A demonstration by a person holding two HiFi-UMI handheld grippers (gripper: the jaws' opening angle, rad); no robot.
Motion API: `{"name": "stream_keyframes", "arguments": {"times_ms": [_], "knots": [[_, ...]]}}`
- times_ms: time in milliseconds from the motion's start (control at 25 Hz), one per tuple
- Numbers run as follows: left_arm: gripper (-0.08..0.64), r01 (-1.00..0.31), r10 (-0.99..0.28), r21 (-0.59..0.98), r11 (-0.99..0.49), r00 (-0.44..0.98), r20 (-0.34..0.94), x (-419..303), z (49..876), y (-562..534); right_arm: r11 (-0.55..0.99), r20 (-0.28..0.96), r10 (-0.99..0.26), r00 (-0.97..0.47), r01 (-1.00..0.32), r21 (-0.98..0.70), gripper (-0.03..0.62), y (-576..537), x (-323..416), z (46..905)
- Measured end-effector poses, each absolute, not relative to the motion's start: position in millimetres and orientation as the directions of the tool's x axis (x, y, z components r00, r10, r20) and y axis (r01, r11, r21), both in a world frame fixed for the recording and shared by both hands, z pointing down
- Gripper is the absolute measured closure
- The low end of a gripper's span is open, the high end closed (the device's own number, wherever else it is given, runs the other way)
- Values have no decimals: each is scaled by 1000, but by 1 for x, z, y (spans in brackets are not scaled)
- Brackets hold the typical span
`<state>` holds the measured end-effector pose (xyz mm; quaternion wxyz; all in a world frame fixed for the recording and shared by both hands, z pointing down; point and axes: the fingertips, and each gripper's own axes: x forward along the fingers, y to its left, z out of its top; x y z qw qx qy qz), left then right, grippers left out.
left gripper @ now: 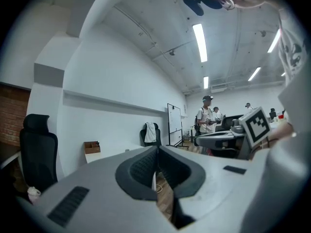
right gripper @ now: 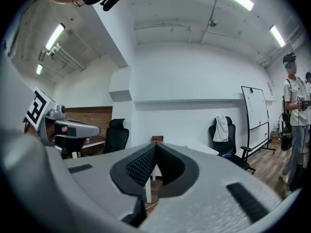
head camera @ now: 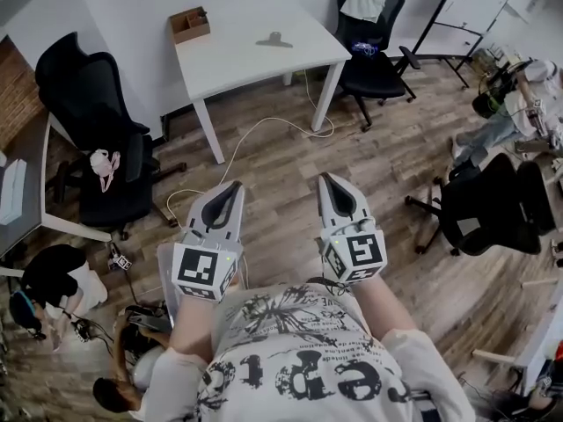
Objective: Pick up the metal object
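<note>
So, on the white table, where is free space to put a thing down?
The white table is mostly bare: its whole near half is free, and so is the gap between the cardboard box at the far left corner and the metal object further right. Only those two take room.

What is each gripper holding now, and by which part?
Nothing. The left gripper and the right gripper are both shut and empty; the metal object lies on the white table, untouched.
</note>
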<state>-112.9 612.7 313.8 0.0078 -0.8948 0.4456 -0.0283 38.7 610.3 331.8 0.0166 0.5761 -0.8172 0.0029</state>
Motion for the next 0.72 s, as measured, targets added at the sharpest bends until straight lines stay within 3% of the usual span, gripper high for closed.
{"name": "stream_keyframes", "arguments": {"times_ms": [400, 720], "knots": [[548, -816, -811, -10, -577, 572, 122, -105, 348, 565, 365, 95, -926, -364, -931, -7, 601, 550, 47, 362], [548, -866, -858, -29, -500, 490, 154, -97, 357, 457, 428, 90, -899, -428, -903, -15, 601, 427, 60, 372]]}}
